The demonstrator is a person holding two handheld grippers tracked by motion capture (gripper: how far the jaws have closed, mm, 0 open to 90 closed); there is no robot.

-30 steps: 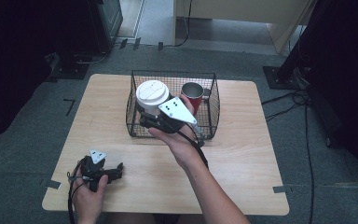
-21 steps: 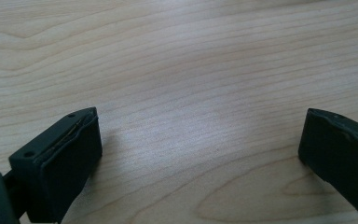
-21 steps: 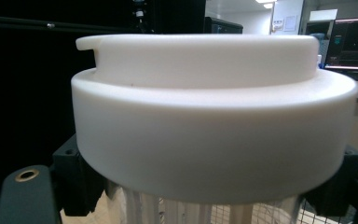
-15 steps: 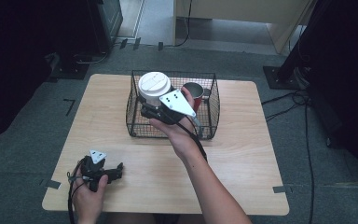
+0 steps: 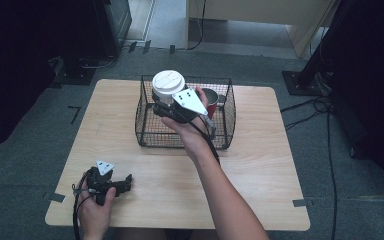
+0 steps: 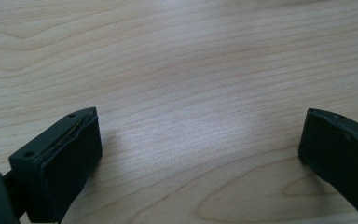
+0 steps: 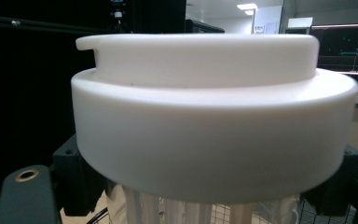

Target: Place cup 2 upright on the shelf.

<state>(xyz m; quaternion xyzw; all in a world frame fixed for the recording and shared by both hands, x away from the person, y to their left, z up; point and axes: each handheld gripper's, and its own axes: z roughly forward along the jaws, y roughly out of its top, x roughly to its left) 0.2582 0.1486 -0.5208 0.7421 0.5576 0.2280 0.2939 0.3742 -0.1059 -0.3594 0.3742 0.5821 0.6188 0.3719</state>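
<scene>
Ribbed clear cup point(image 7: 205, 207), thick white lid point(image 7: 209, 126)

- No readable text, label, brand or number on anything in any view
- White cup lid point(image 7: 205, 116): plain, no print legible

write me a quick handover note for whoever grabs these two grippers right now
Right gripper: jaws shut on the white-lidded cup, gripped just under the lid and held above the wire basket.
Left gripper: jaws open, nothing between them, resting low on the wooden table at the near left corner.
Red mug: already inside the basket, far right side.
Done: cup is gripped and over the basket.
Left: probably lower the cup beside the mug, then release.
</scene>
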